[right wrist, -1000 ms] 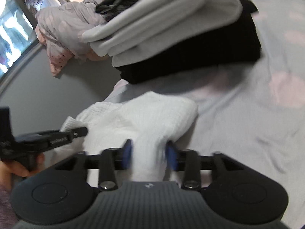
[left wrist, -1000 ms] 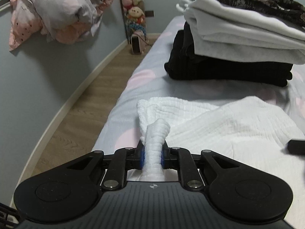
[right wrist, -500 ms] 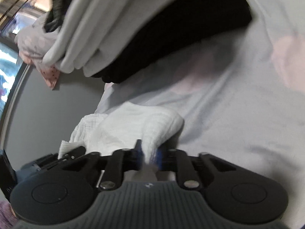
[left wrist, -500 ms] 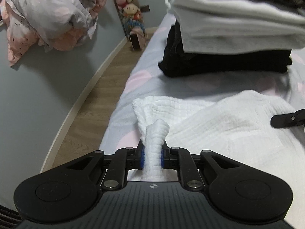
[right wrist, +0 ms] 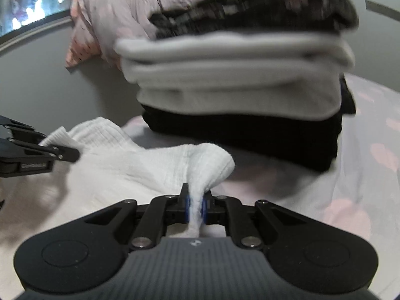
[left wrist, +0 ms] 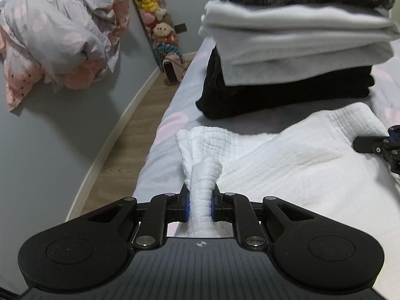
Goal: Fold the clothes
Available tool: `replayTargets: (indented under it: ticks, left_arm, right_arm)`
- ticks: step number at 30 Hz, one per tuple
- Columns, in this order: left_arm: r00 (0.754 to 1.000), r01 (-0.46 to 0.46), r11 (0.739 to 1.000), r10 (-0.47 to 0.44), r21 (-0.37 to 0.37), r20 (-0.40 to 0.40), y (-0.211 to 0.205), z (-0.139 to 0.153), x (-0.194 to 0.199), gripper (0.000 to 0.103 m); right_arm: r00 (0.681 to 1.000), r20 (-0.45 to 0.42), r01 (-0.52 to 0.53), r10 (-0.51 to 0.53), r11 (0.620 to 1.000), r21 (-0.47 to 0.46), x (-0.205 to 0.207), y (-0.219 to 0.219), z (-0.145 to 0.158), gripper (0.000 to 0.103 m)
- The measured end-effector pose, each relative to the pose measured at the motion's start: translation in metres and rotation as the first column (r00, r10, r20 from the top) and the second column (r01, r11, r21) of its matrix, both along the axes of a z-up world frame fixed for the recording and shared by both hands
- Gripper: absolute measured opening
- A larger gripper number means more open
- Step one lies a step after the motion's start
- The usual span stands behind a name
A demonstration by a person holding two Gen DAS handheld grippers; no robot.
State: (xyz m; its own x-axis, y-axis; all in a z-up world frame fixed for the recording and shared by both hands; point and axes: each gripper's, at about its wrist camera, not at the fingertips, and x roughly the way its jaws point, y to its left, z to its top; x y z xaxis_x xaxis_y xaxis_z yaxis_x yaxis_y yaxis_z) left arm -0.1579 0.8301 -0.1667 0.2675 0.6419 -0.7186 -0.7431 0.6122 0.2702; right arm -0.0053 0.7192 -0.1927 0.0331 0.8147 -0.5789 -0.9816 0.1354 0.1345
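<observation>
Left wrist view: your left gripper (left wrist: 199, 203) clenches the white cloth (left wrist: 300, 160); your right gripper (right wrist: 195, 206) pinches another corner. At twelve o'clock the folded stack (left wrist: 295, 57) sits close, so a hasty sweep could topple it.

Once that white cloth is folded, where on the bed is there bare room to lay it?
Bare sheet lies right of the white cloth and the folded stack. A thin strip separates cloth and stack. The bed's left edge, by the floor, is narrow.

Left gripper (left wrist: 199, 203) and right gripper (right wrist: 195, 208): matte black ribbed housings, silver screws, blue pads being shown beside each white centre mark.
</observation>
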Motion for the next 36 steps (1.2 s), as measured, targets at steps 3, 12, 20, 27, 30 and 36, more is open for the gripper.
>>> replayTargets:
  ticks: [3, 12, 20, 27, 30, 36]
  left_arm:
    - [0.999, 0.006, 1.0, -0.006, -0.005, -0.034, 0.003, -0.011, 0.002, 0.022]
    - [0.997, -0.058, 0.996, 0.061, 0.062, -0.055, -0.001, 0.007, -0.03, 0.039]
    - [0.992, -0.122, 0.989, 0.125, 0.086, -0.027, -0.03, 0.055, -0.078, 0.039]
    - [0.991, -0.131, 0.985, 0.126, 0.116, 0.048, -0.085, 0.116, -0.104, 0.039]
    - [0.988, -0.135, 0.982, 0.123, 0.131, 0.093, -0.113, 0.144, -0.113, 0.039]
    - [0.979, -0.149, 0.971, 0.118, 0.188, 0.167, -0.178, 0.198, -0.132, 0.039]
  right_arm:
    - [1.0, -0.005, 0.0, 0.0, 0.999, -0.046, 0.001, 0.006, -0.012, 0.014]
    - [0.995, 0.015, 0.096, -0.095, 0.993, -0.07, 0.02, 0.001, -0.004, 0.037]
    - [0.988, 0.018, 0.157, -0.156, 0.984, -0.079, 0.028, -0.036, 0.027, 0.038]
    - [0.995, 0.016, 0.101, -0.1, 0.992, -0.07, 0.008, -0.077, 0.082, 0.039]
    - [0.998, 0.021, 0.063, -0.063, 0.997, -0.04, -0.004, -0.103, 0.111, 0.041]
    - [0.998, 0.056, 0.027, -0.03, 0.997, 0.067, -0.03, -0.166, 0.166, 0.058]
